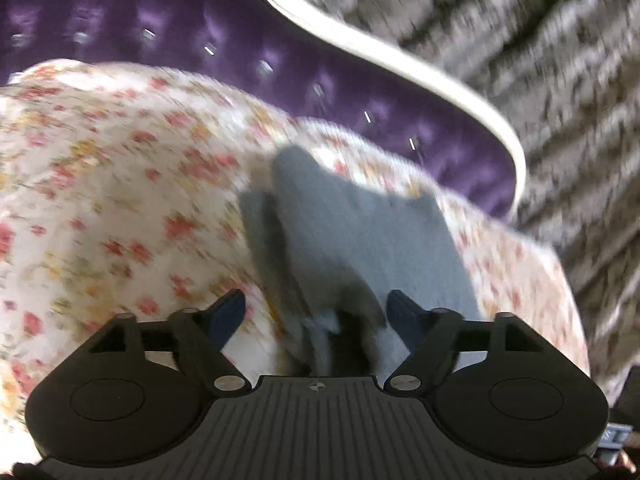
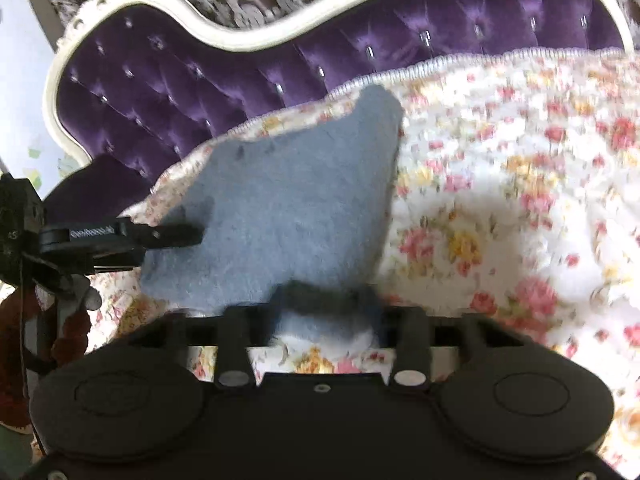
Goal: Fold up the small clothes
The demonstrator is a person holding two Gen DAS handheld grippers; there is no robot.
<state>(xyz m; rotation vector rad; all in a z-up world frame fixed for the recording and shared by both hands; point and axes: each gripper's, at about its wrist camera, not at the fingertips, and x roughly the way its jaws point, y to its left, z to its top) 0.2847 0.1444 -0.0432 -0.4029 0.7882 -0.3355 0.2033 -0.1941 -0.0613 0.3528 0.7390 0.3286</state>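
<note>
A small grey-blue fleece garment (image 1: 360,232) (image 2: 288,208) lies spread on a floral blanket (image 1: 112,208) (image 2: 500,168). In the left wrist view my left gripper (image 1: 316,312) is open. The garment's bunched near edge lies in the gap, and neither pad presses on it. The right wrist view shows that same left gripper (image 2: 188,236) from the side, at the garment's left edge. My right gripper (image 2: 328,304) is at the garment's near edge. Its fingers are blurred but stand apart, with the cloth's hem lying loose between them.
The blanket covers the seat of a purple tufted sofa (image 2: 168,92) with a curved white frame (image 1: 400,60) (image 2: 248,36). Behind it is a grey patterned surface (image 1: 540,60). A hand in a red-brown knitted sleeve (image 2: 68,336) holds the left gripper at the picture's left edge.
</note>
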